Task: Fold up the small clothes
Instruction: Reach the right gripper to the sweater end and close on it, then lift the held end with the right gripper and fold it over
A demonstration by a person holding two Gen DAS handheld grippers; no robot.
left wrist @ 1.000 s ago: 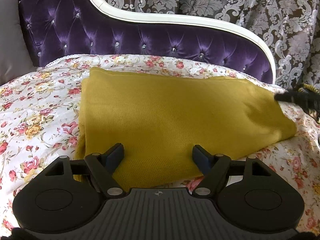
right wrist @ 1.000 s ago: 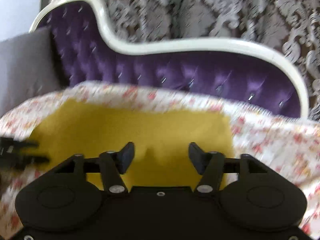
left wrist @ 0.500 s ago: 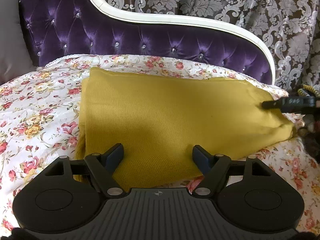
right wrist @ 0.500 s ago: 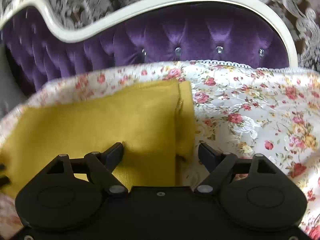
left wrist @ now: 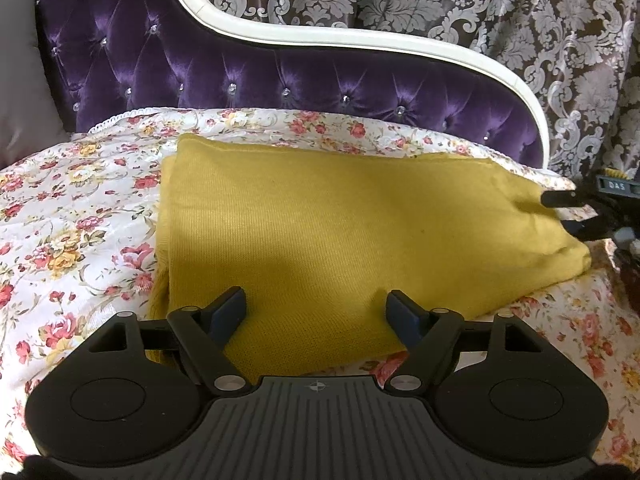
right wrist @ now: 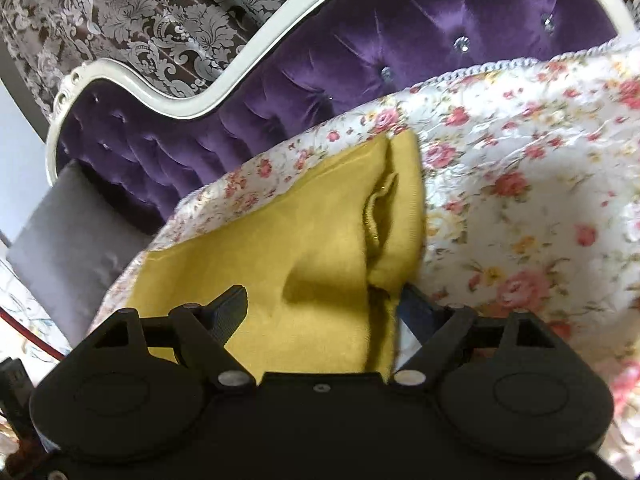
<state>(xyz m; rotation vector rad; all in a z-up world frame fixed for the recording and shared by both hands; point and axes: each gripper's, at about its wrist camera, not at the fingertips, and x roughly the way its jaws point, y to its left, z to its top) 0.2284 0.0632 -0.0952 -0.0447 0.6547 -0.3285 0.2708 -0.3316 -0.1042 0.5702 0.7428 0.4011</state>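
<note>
On floral quilt (left wrist: 80, 208), folded mustard knit (left wrist: 340, 232).

A home bedroom: a bed under a flowered bedspread (left wrist: 80, 208), backed by a purple buttoned velvet headboard (left wrist: 160, 60) with a curved white frame (left wrist: 360, 40). Behind hangs a brown and silver damask curtain (left wrist: 520, 20); a grey pillow (right wrist: 68, 220) leans at the headboard's corner.

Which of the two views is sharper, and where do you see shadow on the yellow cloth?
Left wrist view: sharp, with a broad soft shadow across the near part of the yellow cloth. Right wrist view: softer and tilted, the floral cover washed out bright, and a small dark shadow in a dent of the cloth.
</note>
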